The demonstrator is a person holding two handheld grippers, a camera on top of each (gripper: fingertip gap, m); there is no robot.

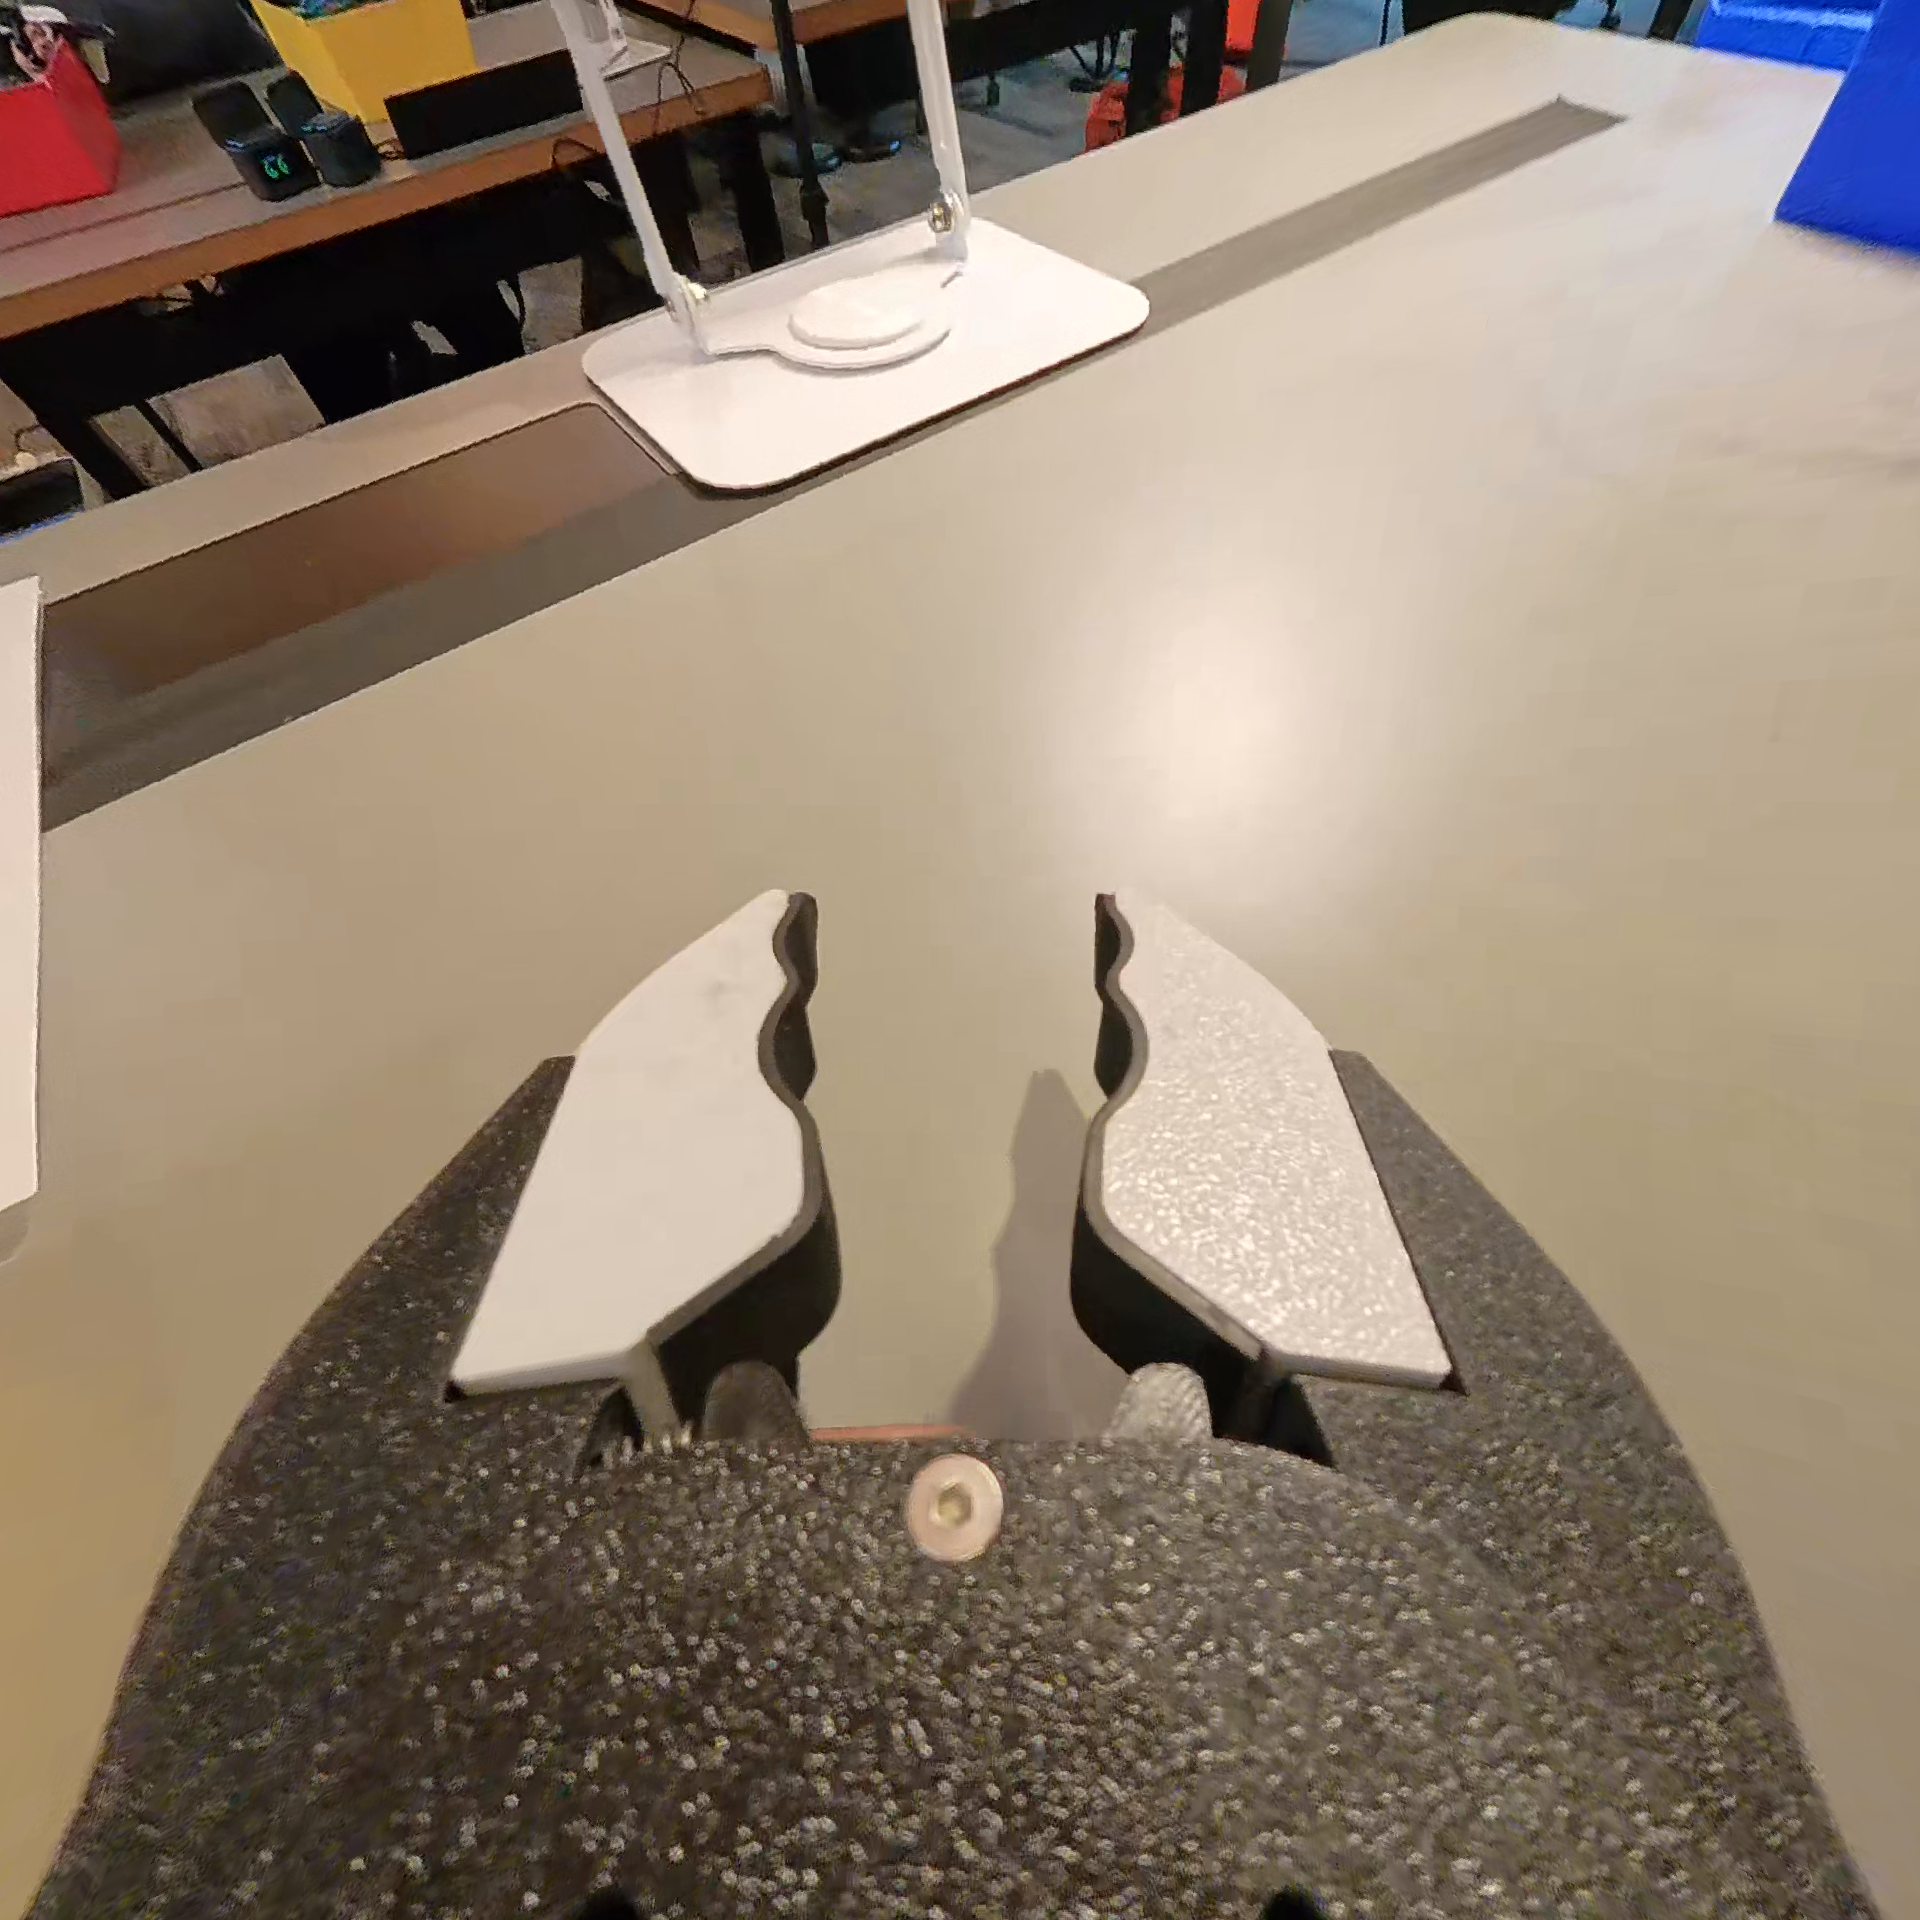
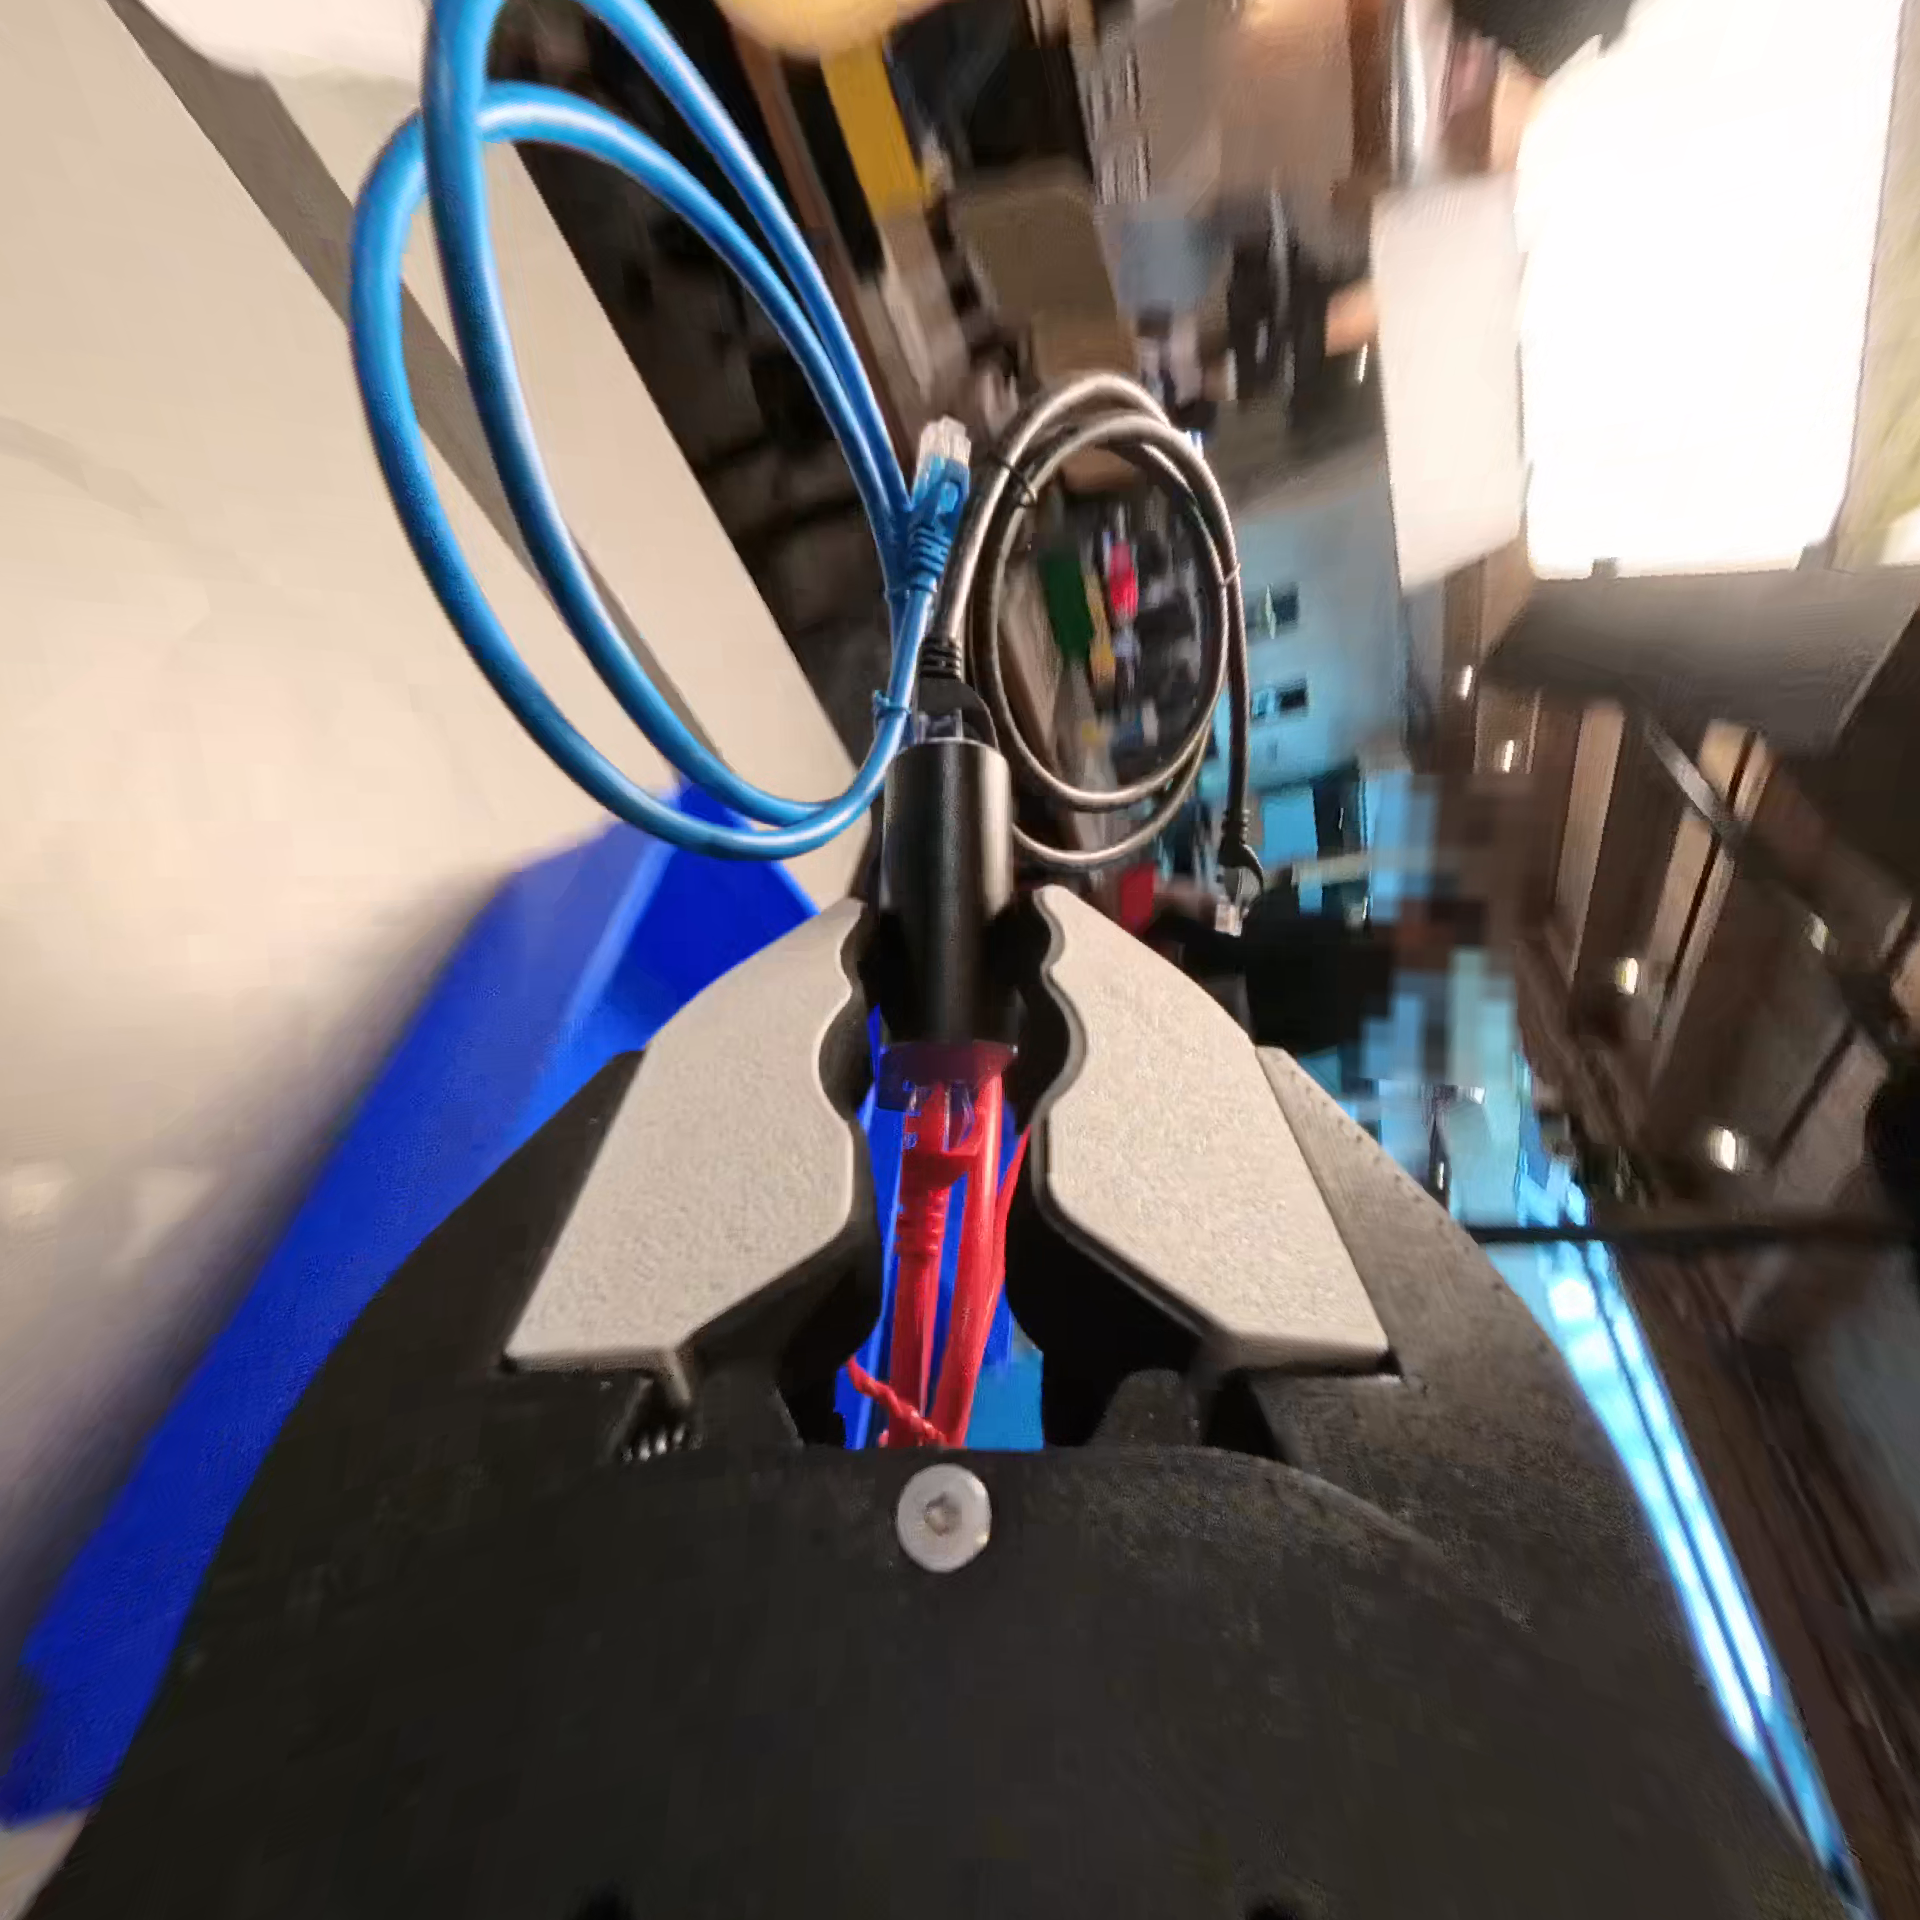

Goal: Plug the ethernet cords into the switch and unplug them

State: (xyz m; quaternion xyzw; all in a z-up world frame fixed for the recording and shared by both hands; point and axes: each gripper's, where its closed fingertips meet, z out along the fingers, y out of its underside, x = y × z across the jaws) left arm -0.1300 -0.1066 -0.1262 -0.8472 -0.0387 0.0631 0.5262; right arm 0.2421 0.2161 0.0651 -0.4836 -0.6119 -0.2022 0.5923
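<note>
The right gripper (image 2: 948,940) is clamped on a black oblong plastic switch (image 2: 945,883), lifting it clear. Coiled blue (image 2: 499,436), grey (image 2: 1132,623) and red (image 2: 940,1236) ethernet cords hang from it. The left gripper (image 1: 956,914), jaws apart and empty, waits over the beige table (image 1: 1351,727).

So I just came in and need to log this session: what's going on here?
A person is working with two hand-held grippers. The right gripper is clamped on a small black switch held up in the air, with blue, grey and red network cables hanging from it, apparently plugged in. The left gripper is open and holds nothing, hovering over a bare grey table near a white lamp base.
</note>
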